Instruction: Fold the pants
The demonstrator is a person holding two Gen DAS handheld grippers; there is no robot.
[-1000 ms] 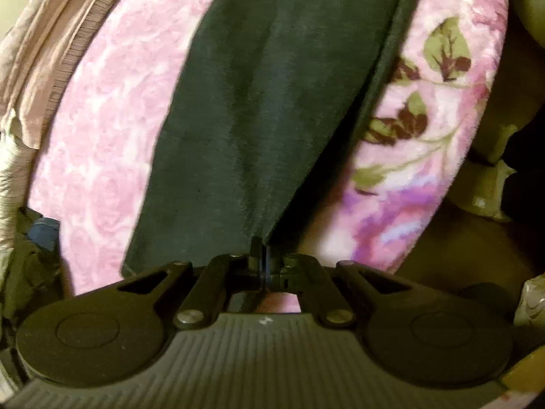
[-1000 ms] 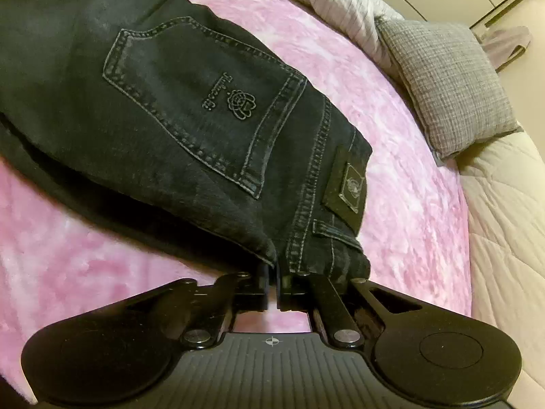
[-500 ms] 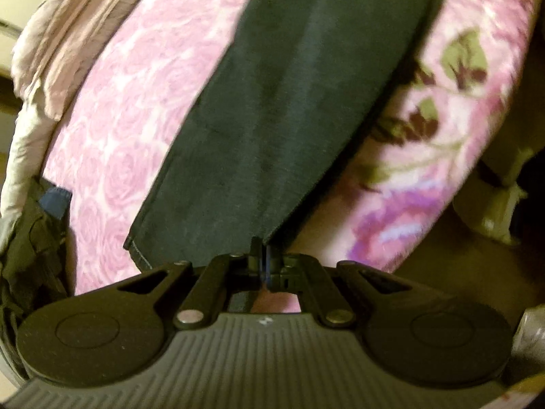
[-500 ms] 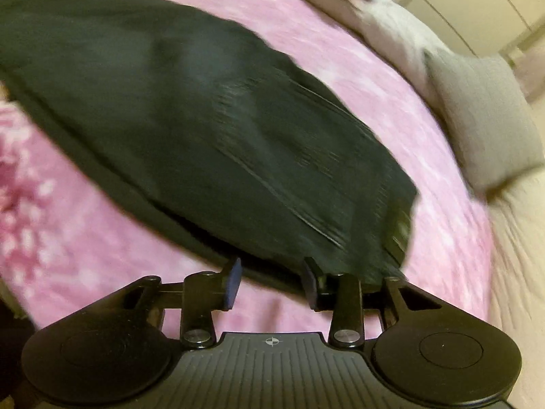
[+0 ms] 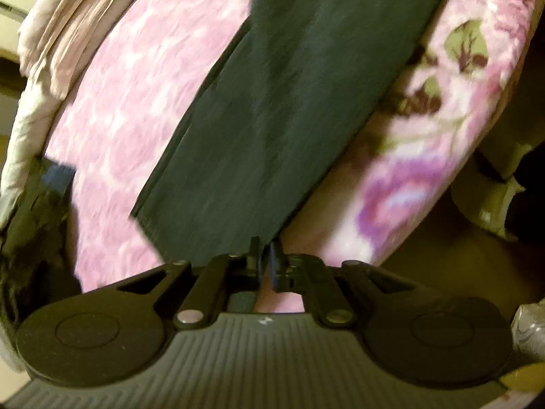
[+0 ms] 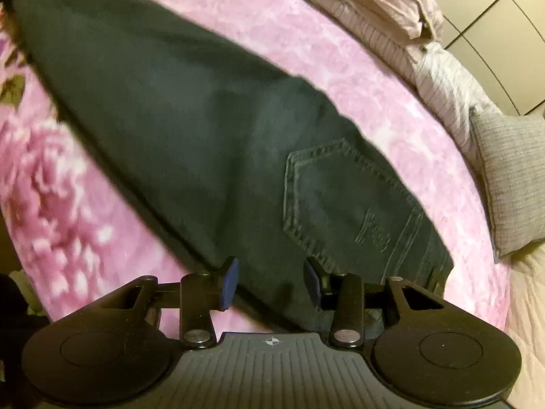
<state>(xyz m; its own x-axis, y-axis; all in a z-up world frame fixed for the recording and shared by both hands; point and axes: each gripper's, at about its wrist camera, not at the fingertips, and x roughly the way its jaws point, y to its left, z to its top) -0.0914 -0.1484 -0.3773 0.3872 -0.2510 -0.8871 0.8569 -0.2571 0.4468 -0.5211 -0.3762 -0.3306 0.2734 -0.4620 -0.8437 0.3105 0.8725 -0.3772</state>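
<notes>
Dark denim pants [image 6: 190, 129] lie flat across a pink floral fleece blanket [image 6: 340, 78] on a bed, back pocket up. Right gripper [image 6: 270, 281], jaws just opened & standing apart, hovers over waist end w/ nothing pinched. Left gripper [image 5: 266, 262], jaws nearly together, sits at leg hem; cannot tell if cloth is pinched. Grey knit pillow [image 6: 514, 177] at bed edge.

A bed [image 6: 524, 327] carries everything, covered by a pink floral blanket [image 6: 340, 68] with large roses and green leaves near its edge. Black jeans [image 6: 190, 129] lie flat across the blanket, back pocket facing up. At the head end a grey knitted cushion [image 6: 514, 177] and striped pinkish pillows [image 6: 381, 3] rest on the bedding.
</notes>
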